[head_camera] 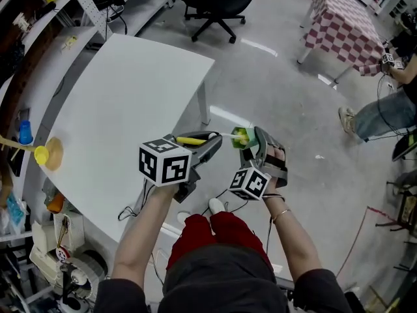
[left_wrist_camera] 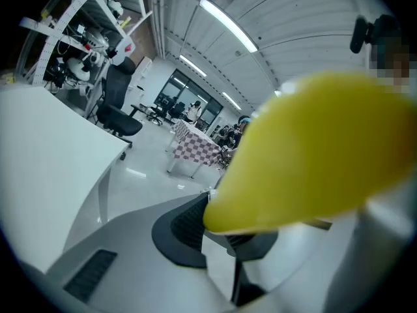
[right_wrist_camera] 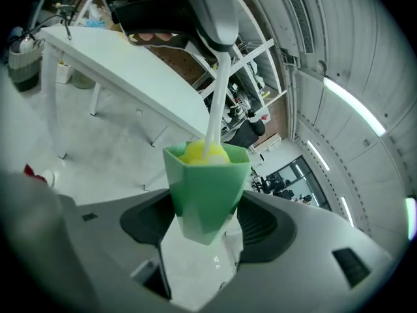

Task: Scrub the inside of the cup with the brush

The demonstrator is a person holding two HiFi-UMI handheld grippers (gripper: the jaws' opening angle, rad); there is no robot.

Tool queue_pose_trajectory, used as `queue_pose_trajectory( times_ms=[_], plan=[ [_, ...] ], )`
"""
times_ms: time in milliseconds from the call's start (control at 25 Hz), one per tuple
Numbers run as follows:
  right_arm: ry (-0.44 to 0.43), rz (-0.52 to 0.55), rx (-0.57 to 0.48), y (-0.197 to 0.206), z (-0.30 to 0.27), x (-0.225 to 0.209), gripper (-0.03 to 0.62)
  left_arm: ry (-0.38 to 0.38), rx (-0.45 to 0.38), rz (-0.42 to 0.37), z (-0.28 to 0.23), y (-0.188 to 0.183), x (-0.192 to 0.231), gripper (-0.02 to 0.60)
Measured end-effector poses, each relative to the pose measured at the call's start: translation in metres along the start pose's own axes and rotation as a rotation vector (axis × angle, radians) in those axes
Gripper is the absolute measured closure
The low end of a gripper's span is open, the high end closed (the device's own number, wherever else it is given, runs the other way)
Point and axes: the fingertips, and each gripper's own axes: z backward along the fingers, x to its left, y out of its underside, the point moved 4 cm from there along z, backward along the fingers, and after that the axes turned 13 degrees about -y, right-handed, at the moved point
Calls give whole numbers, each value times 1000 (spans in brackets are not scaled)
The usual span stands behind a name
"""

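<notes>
In the head view, off the table's front edge, my right gripper [head_camera: 255, 150] is shut on a green faceted cup [head_camera: 242, 137] and holds it in the air. My left gripper [head_camera: 207, 143] is shut on the yellow handle [head_camera: 191, 140] of a brush. The brush's white shaft [right_wrist_camera: 218, 103] runs into the cup's mouth, and its yellow head [right_wrist_camera: 203, 154] sits inside the cup [right_wrist_camera: 208, 188] between the right gripper's jaws [right_wrist_camera: 207, 222]. In the left gripper view the yellow handle [left_wrist_camera: 313, 155] fills the frame and hides the cup.
A white table [head_camera: 130, 103] lies to the left, with a yellow object [head_camera: 42, 154] and a blue bottle [head_camera: 25, 132] at its left edge. A black office chair [head_camera: 215, 2], a checkered table [head_camera: 342, 18] and a seated person [head_camera: 384, 109] are further off.
</notes>
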Motion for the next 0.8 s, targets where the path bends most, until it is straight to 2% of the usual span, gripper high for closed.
queue_pose_trajectory(
  times_ms=[120,240,320,520,600,640,680,720,800],
  plan=[
    [-48,15,10,5,-1,3,286,3,9,-41,-7,4,-4,535],
    [-111,2,12,11,-3,5,286,22,-4,-211,-11,8,-13,535],
    [-158,-2,7,13,-6,7,286,41,-14,-381,-13,11,-20,535],
    [-284,28,-30,19,-14,20,286,139,6,-934,-15,23,-41,535],
    [-299,32,-50,18,-13,21,286,184,18,-1108,-14,23,-45,535],
    [-293,18,-55,17,-12,20,286,192,17,-1144,-13,22,-47,535],
    [-280,-3,-55,16,-11,18,286,182,14,-1120,-12,19,-47,535],
    [-260,-23,-47,16,-10,15,286,159,9,-1035,-13,16,-46,535],
    [-209,-45,-19,16,-10,9,286,98,1,-749,-15,10,-39,535]
  ],
)
